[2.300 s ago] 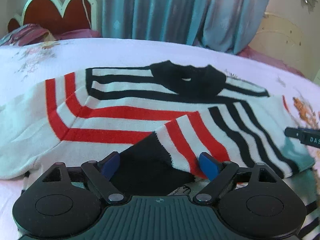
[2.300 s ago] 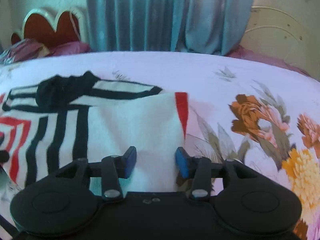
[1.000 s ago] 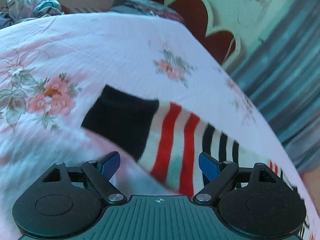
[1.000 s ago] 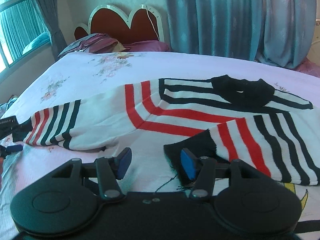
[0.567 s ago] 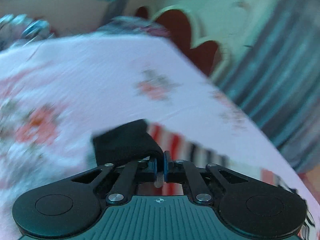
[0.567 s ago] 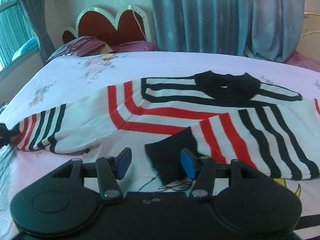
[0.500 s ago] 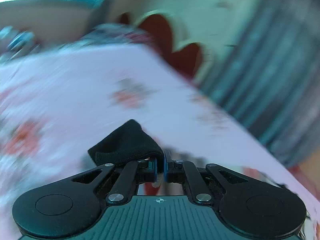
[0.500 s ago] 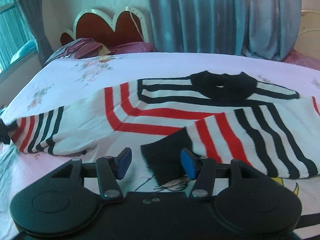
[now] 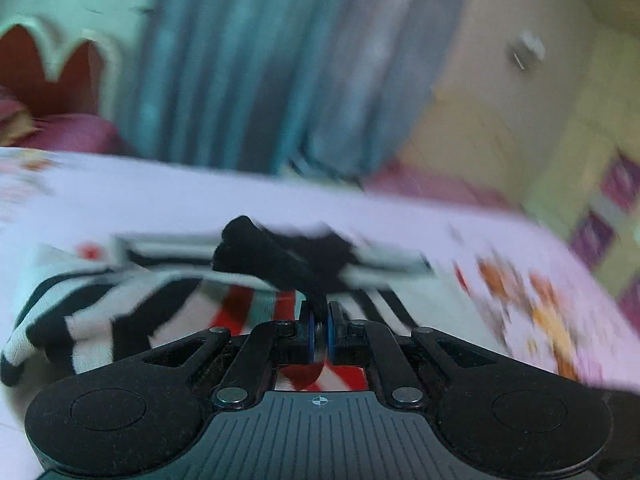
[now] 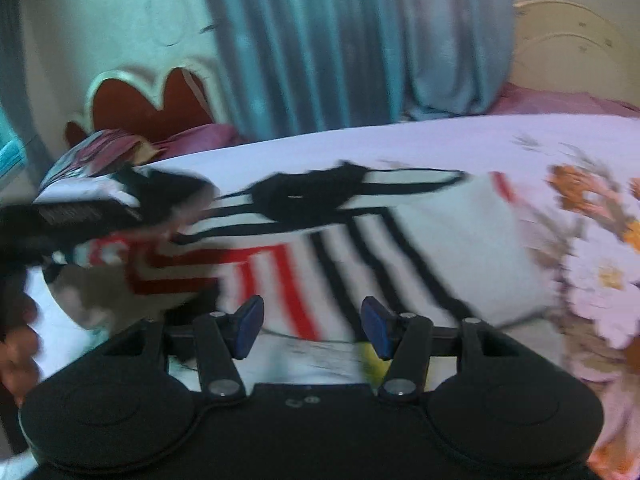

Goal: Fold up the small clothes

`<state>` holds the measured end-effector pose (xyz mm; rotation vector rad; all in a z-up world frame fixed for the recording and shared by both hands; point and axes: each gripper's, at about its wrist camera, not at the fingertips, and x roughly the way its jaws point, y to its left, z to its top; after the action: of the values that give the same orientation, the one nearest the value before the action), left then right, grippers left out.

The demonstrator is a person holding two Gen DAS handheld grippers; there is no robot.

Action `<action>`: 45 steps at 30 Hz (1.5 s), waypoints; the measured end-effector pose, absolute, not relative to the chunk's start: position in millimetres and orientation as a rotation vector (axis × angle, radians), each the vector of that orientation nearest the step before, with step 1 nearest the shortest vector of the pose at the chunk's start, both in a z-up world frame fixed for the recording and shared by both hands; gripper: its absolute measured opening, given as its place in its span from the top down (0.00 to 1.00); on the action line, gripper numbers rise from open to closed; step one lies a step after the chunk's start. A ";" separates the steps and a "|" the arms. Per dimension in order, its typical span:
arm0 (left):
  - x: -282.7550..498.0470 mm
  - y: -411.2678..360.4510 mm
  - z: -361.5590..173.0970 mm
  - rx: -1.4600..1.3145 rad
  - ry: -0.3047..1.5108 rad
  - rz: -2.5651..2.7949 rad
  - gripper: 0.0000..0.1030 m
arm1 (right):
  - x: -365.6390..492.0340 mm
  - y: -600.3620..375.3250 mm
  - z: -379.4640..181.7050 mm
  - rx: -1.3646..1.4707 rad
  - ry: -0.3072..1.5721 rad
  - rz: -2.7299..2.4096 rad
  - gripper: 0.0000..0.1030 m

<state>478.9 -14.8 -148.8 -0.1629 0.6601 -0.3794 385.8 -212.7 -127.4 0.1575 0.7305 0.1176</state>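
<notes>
A small white sweater (image 10: 448, 240) with black and red stripes and a black collar (image 10: 308, 192) lies spread on the bed. My left gripper (image 9: 319, 334) is shut on the black cuff (image 9: 260, 252) of its left sleeve, which hangs lifted over the sweater's body (image 9: 132, 304). In the right wrist view that gripper (image 10: 72, 216) shows at the left, carrying the sleeve. My right gripper (image 10: 311, 330) stands open above the sweater's lower edge, nothing between its blue pads. Both views are blurred.
The floral bedsheet (image 10: 592, 248) covers the bed. A red heart-shaped headboard (image 10: 160, 100) and pillows (image 10: 96, 152) are at the far left, blue curtains (image 10: 340, 40) behind. A person's hand (image 10: 16, 344) shows at the left edge.
My left gripper closed on the sleeve's black cuff and swung it fast from the bed's left side over the sweater's body. My right gripper shifted right along the hem, staying open.
</notes>
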 end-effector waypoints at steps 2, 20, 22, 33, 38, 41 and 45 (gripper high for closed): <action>482.3 -44.8 -168.1 -0.098 0.744 -0.430 0.95 | 381.3 -230.1 -131.4 0.168 0.737 0.084 0.49; 399.7 63.9 -155.1 0.078 0.697 -0.032 0.14 | 420.7 -226.1 -159.4 0.288 0.824 0.116 0.39; 396.3 80.3 -162.4 0.100 0.698 0.031 0.15 | 427.4 -223.7 -166.4 0.262 0.847 0.088 0.40; 420.1 93.7 -194.5 0.106 0.667 0.108 0.42 | 427.5 -212.3 -135.0 0.140 0.706 0.148 0.88; 424.8 94.4 -199.2 0.066 0.654 0.124 0.50 | 435.7 -239.3 -121.7 0.126 0.665 0.072 0.88; 425.7 90.1 -203.7 0.062 0.669 0.099 0.73 | 442.1 -247.7 -139.1 0.104 0.725 0.027 0.91; 419.1 90.7 -203.9 0.057 0.661 0.098 0.76 | 450.1 -253.8 -167.0 0.137 0.843 0.039 0.90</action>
<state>419.1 90.7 -203.9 0.0575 0.6608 0.0979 450.1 -253.8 -167.0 0.1365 0.8434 0.0394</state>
